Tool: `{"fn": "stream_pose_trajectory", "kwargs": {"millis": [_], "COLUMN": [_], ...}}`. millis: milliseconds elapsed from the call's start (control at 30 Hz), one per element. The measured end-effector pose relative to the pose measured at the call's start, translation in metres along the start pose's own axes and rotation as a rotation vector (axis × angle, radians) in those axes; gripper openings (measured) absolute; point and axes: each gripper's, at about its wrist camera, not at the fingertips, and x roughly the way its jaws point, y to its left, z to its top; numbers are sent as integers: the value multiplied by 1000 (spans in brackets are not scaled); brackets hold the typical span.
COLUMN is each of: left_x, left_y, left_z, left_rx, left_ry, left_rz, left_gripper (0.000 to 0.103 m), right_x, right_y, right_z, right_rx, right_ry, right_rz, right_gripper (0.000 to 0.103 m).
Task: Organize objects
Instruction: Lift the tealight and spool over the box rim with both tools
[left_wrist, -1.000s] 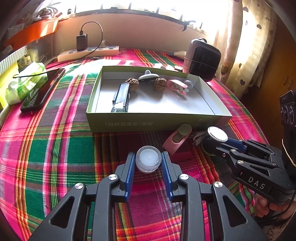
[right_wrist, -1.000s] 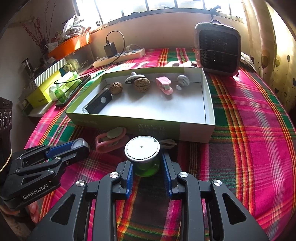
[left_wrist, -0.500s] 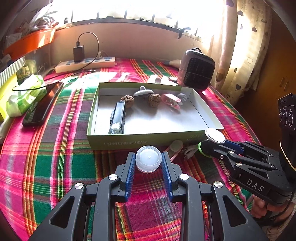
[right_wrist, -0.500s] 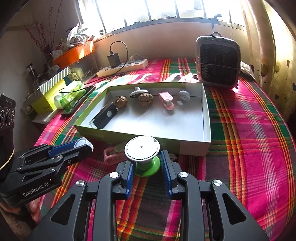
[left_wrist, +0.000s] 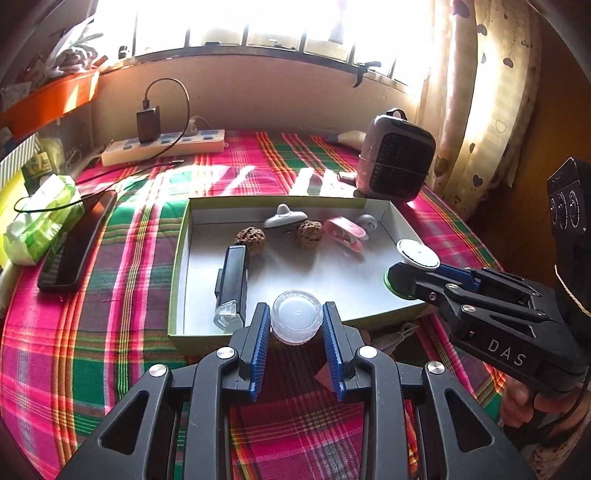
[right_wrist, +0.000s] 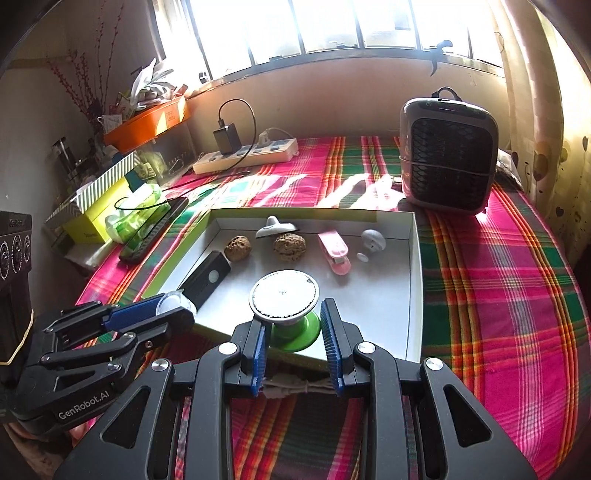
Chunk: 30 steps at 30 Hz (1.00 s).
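— Jar check: small clear round plastic jar with a white lid (left_wrist: 296, 321) sitting pinched between the blue ribbed pads of the left gripper (left_wrist: 296, 325), hanging over the near wall of the shallow green-sided cardboard box with a pale floor (left_wrist: 391, 308). Probably being carried in for sorting.

— And opposite: green-based spool with a flat silver disc top (right_wrist: 284, 301), clamped at its narrow stem by the right gripper (right_wrist: 293, 334), jaws drawn close around it, hovering above the box floor near the front edge.

— Gripping low on the stem, likely keeping the wide disc clear of the pads.

— Already lying inside: black rectangular flashlight (left_wrist: 232, 286), two brown pitted walnuts (left_wrist: 309, 234), pink plastic clip (left_wrist: 345, 230).

— Resting outside on the plaid cloth: grey portable heater (right_wrist: 448, 155), white power strip (right_wrist: 245, 155).
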Motion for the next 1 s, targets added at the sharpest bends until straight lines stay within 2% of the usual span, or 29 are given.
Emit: {"fn": "stream_pose_trajectory", "kwargs": {"millis": [33,667,1000], "left_x": [2,47,56], "left_y": [0,10,6], "left_z": [2,22,29], "left_rx": [3,6,26], "left_ry": [0,53,49], "left_rz": [1,29,39], "left_gripper": [26,26,26], "right_x": [3,52,67], "right_y": [-1,-11,-17], "right_z": [2,24,25], "right_rx": [2,-17,-13], "right_ry": [3,68,93], "right_rz": [3,-5,-2], "right_gripper": [29,29,29]}}
